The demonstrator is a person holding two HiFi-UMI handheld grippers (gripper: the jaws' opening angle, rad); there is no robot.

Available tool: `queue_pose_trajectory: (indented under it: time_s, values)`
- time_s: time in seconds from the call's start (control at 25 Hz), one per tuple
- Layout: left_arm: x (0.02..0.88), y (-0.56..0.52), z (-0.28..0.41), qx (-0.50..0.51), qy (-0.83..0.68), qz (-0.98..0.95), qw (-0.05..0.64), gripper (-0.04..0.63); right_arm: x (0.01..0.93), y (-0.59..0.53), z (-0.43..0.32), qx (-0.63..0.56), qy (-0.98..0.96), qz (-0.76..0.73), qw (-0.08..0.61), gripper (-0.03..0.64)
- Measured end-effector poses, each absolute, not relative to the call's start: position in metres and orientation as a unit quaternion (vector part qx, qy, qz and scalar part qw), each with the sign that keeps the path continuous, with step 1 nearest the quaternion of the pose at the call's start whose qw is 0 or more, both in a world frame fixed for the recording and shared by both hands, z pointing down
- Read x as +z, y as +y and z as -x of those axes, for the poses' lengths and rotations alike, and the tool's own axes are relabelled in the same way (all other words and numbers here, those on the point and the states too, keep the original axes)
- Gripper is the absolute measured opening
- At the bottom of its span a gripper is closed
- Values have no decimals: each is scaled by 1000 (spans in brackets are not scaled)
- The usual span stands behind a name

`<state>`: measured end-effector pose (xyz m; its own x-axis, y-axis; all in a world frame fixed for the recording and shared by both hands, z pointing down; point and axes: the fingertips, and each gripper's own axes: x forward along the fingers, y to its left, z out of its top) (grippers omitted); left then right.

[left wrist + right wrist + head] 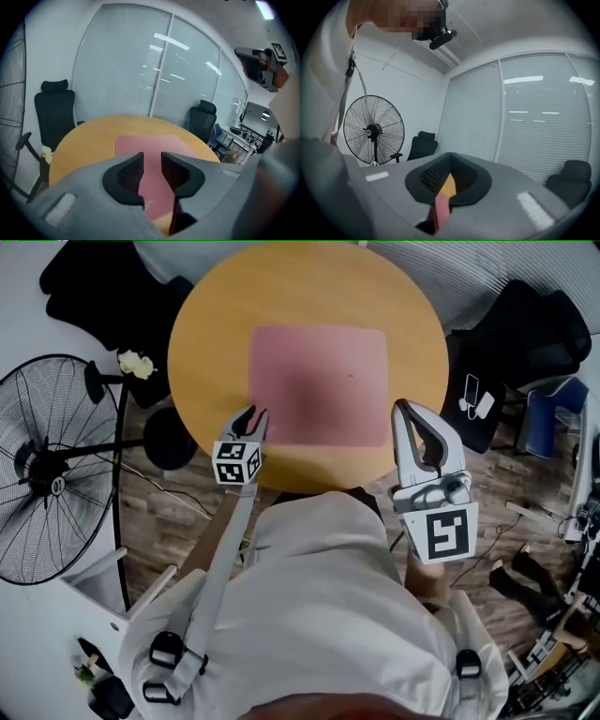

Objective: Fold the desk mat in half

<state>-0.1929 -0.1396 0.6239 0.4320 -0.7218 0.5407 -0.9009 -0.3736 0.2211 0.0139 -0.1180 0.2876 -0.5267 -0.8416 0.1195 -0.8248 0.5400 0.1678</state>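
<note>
A pink desk mat [319, 381] lies flat and unfolded on the round wooden table [211, 324]. My left gripper [251, 414] hovers at the mat's near left corner. In the left gripper view the left gripper [152, 158] is open, with a narrow gap and nothing between the pads; the mat [140, 140] shows beyond them. My right gripper [401, 409] is just off the mat's near right corner, above the table's near edge. In the right gripper view the right gripper [449, 157] has its tips touching and holds nothing; a strip of the mat [440, 208] shows below them.
A large standing fan [56, 470] is on the floor to the left. Black office chairs stand at the far left [103, 287] and at the right [539, 329], with a blue chair [553, 413] beside the right one. Glass walls with blinds [126, 61] lie behind the table.
</note>
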Motion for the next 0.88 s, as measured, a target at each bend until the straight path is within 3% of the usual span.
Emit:
queue_pose_trajectory:
  time_s: [0.52,0.88]
  values:
    - [743,-102,222,256,-496,-752,351,239,280,-114,-7,-55,-877,-467,95,5]
    - [784,-93,228,286,-492,-732,375,312,283,-110,-8,-49,-874,-475,95,5]
